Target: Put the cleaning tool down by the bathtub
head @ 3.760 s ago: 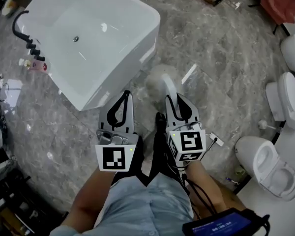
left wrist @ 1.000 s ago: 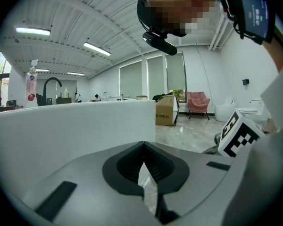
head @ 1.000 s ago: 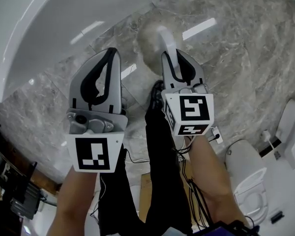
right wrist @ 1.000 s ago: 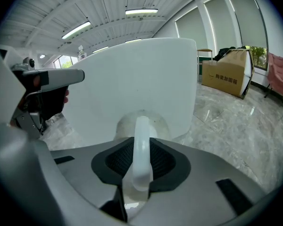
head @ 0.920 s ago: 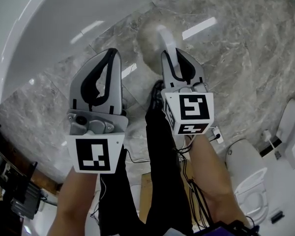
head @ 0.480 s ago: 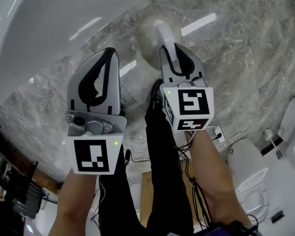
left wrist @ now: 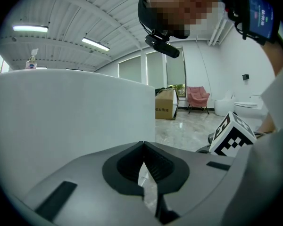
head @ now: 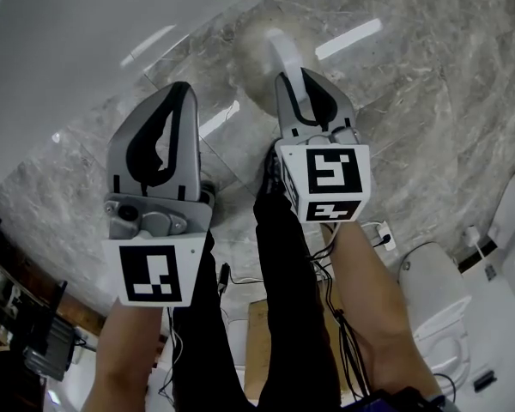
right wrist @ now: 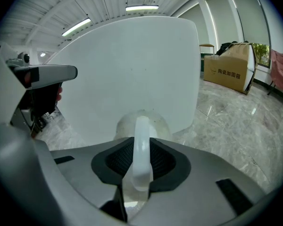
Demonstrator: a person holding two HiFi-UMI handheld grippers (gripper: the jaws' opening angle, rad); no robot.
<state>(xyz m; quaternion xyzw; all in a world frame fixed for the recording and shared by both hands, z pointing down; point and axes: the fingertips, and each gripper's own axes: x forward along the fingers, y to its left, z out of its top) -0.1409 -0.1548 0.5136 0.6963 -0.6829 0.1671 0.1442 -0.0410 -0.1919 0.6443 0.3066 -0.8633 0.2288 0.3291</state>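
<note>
The cleaning tool [head: 279,48] has a white curved handle and a round pale head that hangs low over the marble floor, beside the white bathtub [head: 60,50]. My right gripper [head: 299,80] is shut on the handle. In the right gripper view the handle [right wrist: 141,149] runs up between the jaws to the round head [right wrist: 141,122], with the bathtub's wall [right wrist: 132,65] just behind it. My left gripper [head: 180,90] is shut and holds nothing, to the left of the tool near the tub. Its jaws [left wrist: 144,146] meet in front of the tub wall [left wrist: 75,107].
A toilet [head: 433,307] stands at the lower right, and cables trail by the person's legs [head: 283,299]. Beyond the tub are a cardboard box [right wrist: 228,72], a pink chair [left wrist: 198,97] and another toilet [left wrist: 254,108]. Grey marble floor [head: 412,101] stretches to the right.
Both grippers have sunk toward the floor beside the tub, the tool going down with the right one. The tub fills more of the head view than before. Both grips are unchanged.
</note>
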